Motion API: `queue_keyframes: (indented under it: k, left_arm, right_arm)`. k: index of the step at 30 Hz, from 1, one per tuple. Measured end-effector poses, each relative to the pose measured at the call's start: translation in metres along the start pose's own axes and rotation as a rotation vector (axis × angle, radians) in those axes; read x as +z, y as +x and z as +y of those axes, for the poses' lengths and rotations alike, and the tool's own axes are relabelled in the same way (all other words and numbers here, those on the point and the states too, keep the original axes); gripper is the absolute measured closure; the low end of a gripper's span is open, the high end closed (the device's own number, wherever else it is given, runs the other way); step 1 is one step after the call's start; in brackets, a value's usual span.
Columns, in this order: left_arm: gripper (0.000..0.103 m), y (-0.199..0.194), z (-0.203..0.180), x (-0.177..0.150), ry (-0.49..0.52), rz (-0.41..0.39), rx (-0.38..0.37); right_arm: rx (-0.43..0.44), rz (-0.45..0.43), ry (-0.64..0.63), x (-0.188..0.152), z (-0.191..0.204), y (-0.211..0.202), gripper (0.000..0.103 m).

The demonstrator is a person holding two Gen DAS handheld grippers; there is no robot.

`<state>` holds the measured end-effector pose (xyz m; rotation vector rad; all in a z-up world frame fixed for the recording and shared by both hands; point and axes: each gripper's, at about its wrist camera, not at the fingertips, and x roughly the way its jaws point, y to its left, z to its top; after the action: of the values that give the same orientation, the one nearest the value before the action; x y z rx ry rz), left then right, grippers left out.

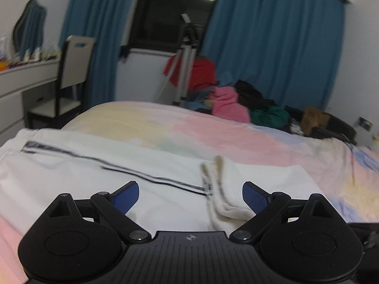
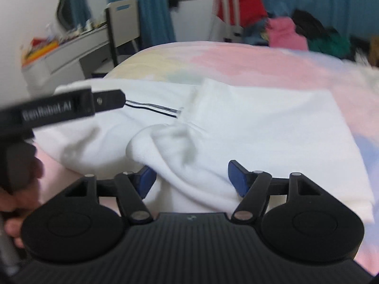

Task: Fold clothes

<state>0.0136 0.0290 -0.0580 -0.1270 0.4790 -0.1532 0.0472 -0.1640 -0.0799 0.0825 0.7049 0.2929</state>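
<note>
Where white garment (image 2: 260, 123) bunches: right gripper (image 2: 191, 177) jaws apart.

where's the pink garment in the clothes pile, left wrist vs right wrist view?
Left wrist: pink garment sits right of centre, at the bed's far edge.
Right wrist: pink garment sits upper right, near the top edge.
Shared landmark: the red garment just up-left of it in both.

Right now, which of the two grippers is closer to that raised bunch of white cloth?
Right. The right gripper has its open fingers on either side of the raised fold. The left gripper, also open, hovers over flat garment by the black stripe.
</note>
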Motion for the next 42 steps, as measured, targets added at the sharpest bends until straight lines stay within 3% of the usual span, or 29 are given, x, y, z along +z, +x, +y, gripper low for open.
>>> queue_keyframes:
  k: [5,10,12,15,24,28,33,38,42]
  left_arm:
    - [0.007,0.005,-0.022,-0.015,0.11,0.031,-0.039]
    - [0.007,0.029,-0.032,-0.033,0.172,0.129,-0.003]
    - [0.007,0.04,-0.027,-0.038,0.162,0.186,0.022]
    - [0.007,0.043,-0.014,-0.036,0.084,0.198,0.002]
    - [0.007,0.004,0.017,-0.014,-0.053,0.167,0.12]
    - [0.006,-0.023,0.055,-0.003,-0.269,0.161,0.195]
    - [0.008,-0.027,0.118,-0.015,-0.609,0.246,0.303]
    - [0.014,-0.015,0.177,-0.032,-0.967,0.233,0.238]
    - [0.02,-0.009,0.205,-0.032,-1.107,0.124,0.266]
  right_arm:
    - [-0.027,-0.049,0.152,-0.001,-0.034,-0.017,0.034]
    - [-0.151,-0.05,0.195,0.005,-0.059,0.002,0.034]
    - [-0.162,-0.029,0.222,0.005,-0.068,0.014,0.034]
    - [-0.168,-0.015,0.243,0.004,-0.072,0.022,0.034]
    - [-0.187,-0.028,0.256,-0.001,-0.074,0.009,0.034]
    - [-0.189,-0.042,0.268,-0.002,-0.075,0.001,0.034]
    - [-0.19,-0.048,0.277,-0.001,-0.076,0.0,0.034]
    - [-0.188,-0.052,0.25,0.001,-0.07,0.001,0.034]
    - [-0.201,-0.053,0.202,0.003,-0.065,0.002,0.034]
